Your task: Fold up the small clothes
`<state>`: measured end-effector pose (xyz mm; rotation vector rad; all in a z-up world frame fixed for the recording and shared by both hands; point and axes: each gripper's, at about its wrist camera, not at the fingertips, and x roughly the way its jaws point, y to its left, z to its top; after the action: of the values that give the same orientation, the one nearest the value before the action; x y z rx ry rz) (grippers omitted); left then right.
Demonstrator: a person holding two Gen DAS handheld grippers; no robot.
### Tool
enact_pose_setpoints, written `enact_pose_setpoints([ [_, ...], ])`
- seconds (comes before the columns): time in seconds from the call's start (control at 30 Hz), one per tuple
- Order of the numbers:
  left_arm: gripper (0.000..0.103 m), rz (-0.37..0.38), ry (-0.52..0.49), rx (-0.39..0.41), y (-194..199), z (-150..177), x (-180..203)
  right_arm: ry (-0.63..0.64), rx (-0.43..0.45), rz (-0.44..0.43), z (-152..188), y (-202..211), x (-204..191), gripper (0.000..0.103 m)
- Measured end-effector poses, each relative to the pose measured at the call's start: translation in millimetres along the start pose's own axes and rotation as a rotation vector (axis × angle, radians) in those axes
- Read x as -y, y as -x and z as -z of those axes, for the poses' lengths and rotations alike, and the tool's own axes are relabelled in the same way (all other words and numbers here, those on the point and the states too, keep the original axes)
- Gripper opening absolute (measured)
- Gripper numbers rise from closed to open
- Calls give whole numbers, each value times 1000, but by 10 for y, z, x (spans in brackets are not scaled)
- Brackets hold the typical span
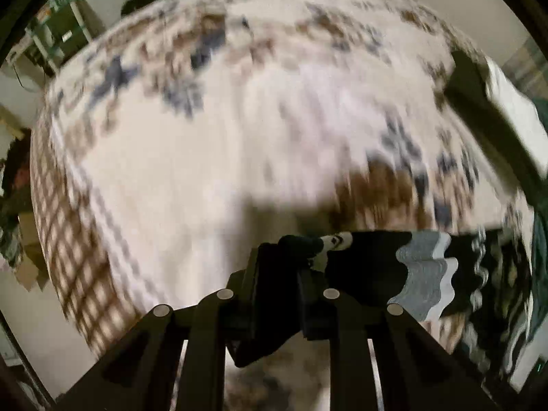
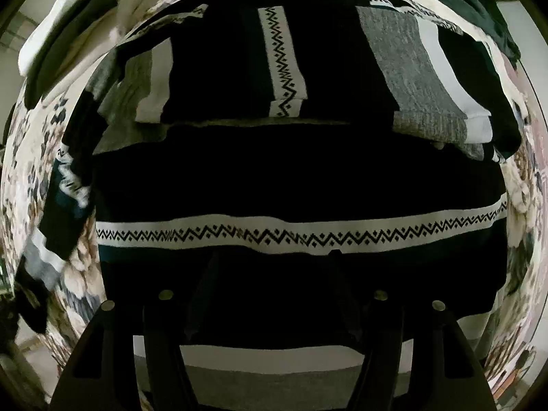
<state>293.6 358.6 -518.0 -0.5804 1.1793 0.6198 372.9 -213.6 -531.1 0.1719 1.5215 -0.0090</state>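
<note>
The left gripper (image 1: 301, 257) clamps the black sweater's (image 2: 274, 178) edge; the right gripper's (image 2: 274, 294) state is indiscernible. A jerk risks undoing the fold.

Knitted cloth sweater (image 2: 301, 178): matt black body, heathered grey bands of coarser texture, smooth white stripes with woven zigzag trim. Bed cover (image 1: 212, 157): soft matt printed cloth, cream with brown and blue-grey motifs. Left gripper (image 1: 294, 263) and right gripper (image 2: 274, 274): matt black plastic with small dull metal pins.
</note>
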Motion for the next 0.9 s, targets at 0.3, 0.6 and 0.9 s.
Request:
enact_pose_setpoints([
  [0.3,48,145,190,-29,-131,-228,-589,-22,1,3,43,73,126,67],
  [0.6,53,453,637,-89,-472,531,-1194,-45,-23,-12,122,-61,91,67],
  [0.9,19,566,853,34,-796,233,-1004,-12,-25,33,143,-174,-149,67],
])
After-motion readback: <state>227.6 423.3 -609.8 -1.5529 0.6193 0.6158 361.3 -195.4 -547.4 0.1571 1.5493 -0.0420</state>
